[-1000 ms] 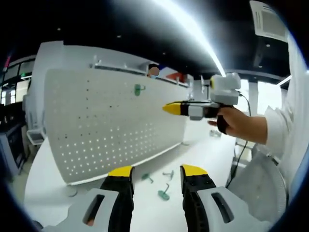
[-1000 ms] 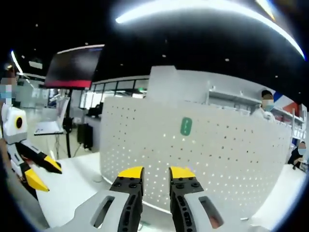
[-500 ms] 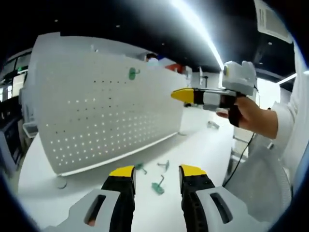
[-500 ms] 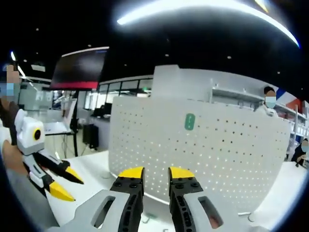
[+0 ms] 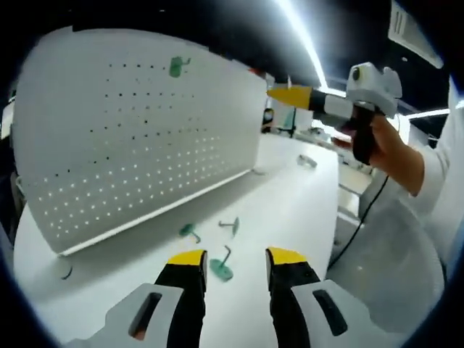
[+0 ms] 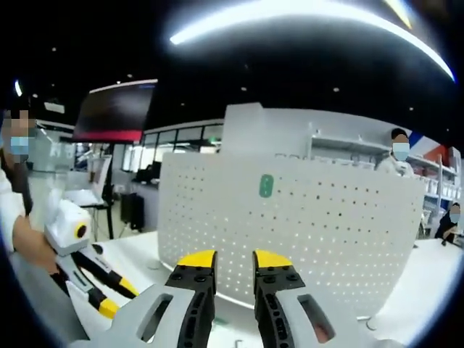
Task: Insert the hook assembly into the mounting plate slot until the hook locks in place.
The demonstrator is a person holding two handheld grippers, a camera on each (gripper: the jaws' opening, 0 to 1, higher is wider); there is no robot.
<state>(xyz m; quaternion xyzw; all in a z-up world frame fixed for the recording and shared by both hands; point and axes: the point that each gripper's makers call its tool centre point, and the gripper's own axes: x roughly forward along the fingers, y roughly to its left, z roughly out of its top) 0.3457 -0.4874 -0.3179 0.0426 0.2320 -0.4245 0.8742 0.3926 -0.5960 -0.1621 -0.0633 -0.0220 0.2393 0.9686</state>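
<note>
Tongs first: in the left gripper view the left tongs (image 5: 234, 259) rise over the white desk (image 5: 290, 196), jaws spread and holding nothing. Just beyond their yellow tips lies a green hook assembly (image 5: 221, 267) on the desk, and a little farther two more green hooks (image 5: 190, 231) and (image 5: 232, 225), apart from one another, all short of the pegboard's foot. Behind them stands the white perforated mounting plate (image 5: 138, 130), upright across the desk, with one green hook (image 5: 176, 67) already seated near its top edge. Off the plate's far end the right tongs (image 5: 288, 95) hang in the air in a person's hand (image 5: 377, 145), tips pressed together. In the right gripper view the right tongs (image 6: 232, 259) face the plate (image 6: 304, 225), jaws close together with nothing between.
</note>
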